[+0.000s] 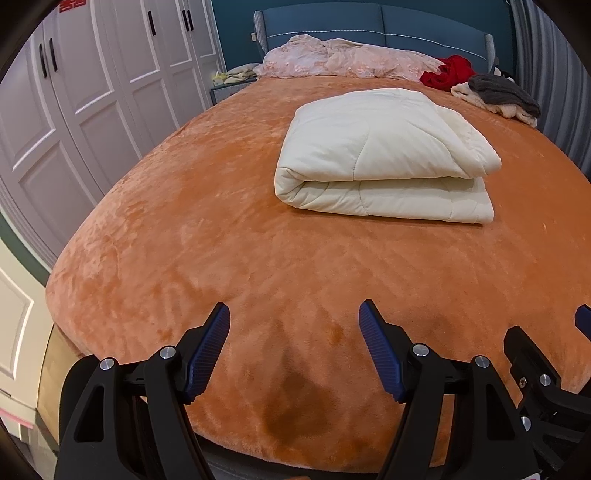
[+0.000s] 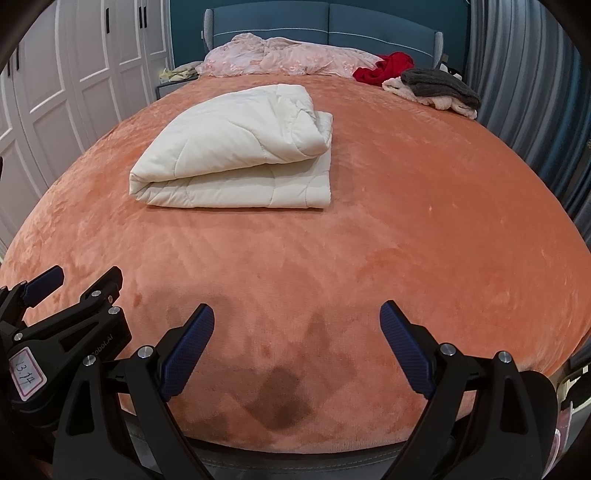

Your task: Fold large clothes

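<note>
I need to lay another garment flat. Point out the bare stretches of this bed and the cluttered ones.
Bare orange plush bedspread runs from the foot edge up to the folded cream quilt, and along both its sides. Crowded: the headboard end, with the crumpled pink floral bedding, red garment and grey-and-cream pile.

White wardrobe (image 1: 92,92), blue headboard (image 1: 369,22), grey curtain (image 2: 524,92).

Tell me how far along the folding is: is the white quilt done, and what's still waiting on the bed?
Done: the white quilt lies folded into a thick stack on the orange bedspread. In hand: nothing; the left gripper and right gripper are both open and hold nothing, near the foot of the bed. Left: the red garment and the grey and cream pile near the headboard look unfolded.
</note>
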A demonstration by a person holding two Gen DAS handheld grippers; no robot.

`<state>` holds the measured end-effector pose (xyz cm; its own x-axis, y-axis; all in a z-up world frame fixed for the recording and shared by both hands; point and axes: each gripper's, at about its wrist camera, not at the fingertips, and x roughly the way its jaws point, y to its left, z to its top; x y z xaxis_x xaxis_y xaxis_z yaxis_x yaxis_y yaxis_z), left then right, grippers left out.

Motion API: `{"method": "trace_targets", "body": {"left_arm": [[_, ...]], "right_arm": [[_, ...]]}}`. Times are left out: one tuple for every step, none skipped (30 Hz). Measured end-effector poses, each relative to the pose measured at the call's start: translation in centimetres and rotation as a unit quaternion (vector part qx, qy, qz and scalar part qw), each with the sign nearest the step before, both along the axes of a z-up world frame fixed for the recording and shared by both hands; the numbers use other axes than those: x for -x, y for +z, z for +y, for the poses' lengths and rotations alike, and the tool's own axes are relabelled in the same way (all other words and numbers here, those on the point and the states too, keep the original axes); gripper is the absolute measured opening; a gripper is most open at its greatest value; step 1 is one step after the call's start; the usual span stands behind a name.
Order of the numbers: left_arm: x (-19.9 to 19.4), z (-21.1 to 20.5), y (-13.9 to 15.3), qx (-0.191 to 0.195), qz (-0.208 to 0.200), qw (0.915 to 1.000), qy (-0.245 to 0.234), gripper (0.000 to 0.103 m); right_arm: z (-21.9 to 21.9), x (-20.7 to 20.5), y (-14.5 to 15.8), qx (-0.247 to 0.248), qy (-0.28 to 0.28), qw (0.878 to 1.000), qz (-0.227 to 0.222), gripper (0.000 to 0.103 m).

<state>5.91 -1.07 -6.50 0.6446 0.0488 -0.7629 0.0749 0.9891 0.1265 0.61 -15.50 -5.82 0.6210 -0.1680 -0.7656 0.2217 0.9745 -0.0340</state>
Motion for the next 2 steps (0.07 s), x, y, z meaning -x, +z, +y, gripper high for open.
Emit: {"method": "trace_targets", "body": {"left_arm": [[0.09,-0.08,-0.01,-0.001,-0.001,1.0,0.0,0.068],[0.06,-0.11,0.05,-0.002,-0.002,1.0,-0.001,0.068]], "right_arm": [[-0.01,-0.03,0.02,0.0,-0.001,1.0,-0.001,0.089],[-0.03,-0.01,-0.01,-0.001,-0.002,1.0,-0.001,0.089]]}}
